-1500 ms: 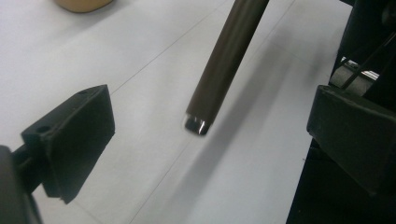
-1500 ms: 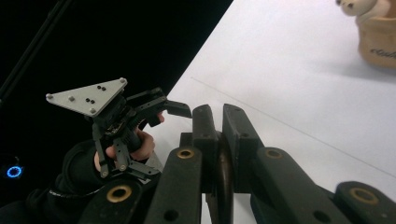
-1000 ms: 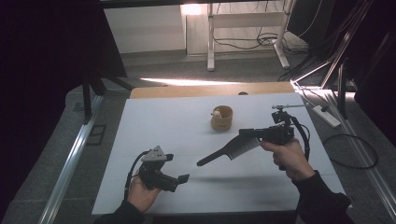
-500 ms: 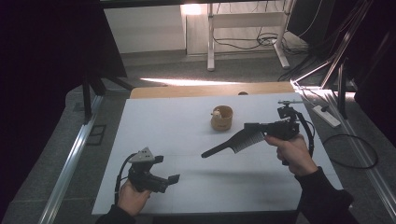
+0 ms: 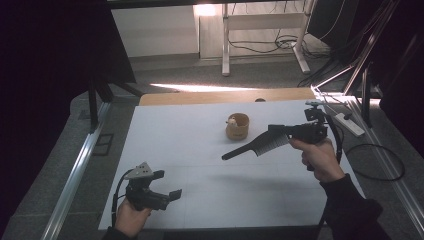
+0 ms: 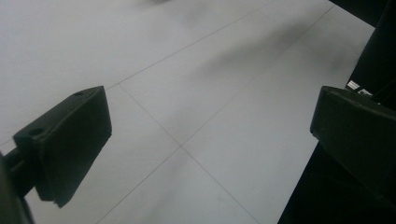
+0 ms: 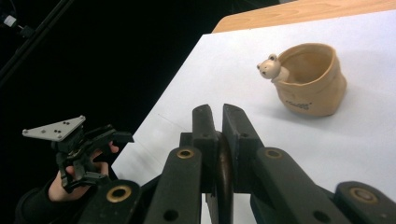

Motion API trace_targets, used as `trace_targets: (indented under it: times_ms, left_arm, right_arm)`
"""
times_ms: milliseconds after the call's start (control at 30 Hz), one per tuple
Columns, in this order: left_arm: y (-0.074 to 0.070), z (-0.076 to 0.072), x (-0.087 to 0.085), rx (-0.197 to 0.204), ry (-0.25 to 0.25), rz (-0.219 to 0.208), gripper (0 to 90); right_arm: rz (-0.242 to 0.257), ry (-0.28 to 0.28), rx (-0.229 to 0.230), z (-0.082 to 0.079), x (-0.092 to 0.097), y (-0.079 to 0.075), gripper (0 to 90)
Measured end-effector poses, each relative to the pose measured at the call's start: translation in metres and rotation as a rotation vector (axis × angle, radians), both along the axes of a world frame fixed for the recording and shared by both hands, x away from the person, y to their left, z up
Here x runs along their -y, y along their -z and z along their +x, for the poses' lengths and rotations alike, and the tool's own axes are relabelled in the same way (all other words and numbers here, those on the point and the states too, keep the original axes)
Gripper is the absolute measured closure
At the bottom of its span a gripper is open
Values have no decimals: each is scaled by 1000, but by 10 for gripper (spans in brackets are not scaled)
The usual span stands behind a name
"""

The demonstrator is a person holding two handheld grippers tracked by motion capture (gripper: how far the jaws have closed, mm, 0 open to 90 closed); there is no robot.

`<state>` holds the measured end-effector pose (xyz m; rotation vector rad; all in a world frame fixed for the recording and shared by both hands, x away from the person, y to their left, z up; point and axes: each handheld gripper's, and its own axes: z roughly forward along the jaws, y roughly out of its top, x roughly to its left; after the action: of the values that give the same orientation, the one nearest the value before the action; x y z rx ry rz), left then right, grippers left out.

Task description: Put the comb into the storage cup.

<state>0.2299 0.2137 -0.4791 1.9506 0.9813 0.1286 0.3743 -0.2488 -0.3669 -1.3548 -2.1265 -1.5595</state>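
Comb raised and carried right since earlier.
Right gripper (image 5: 280, 134) clenches stiff, light black plastic comb (image 5: 255, 147) at its spine; left gripper (image 5: 167, 192) released.

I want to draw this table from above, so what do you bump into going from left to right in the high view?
Left tool, held low with open jaws → black comb, gripped in the air → right tool, shut on the comb. The little tan cup sits above the comb's span, so its place in the order is unclear.
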Motion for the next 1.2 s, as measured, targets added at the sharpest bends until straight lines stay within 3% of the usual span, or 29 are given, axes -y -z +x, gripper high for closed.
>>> trace_targets:
  times_ms: [533,1200]
  left_arm:
    - [2,-14,-16,2,-50,-4,0]
    - [1,-28,-28,28,-102,26,0]
  right_arm:
    - [-7,53,9,14,12,-4,851]
    - [-14,117,8,32,24,-13,851]
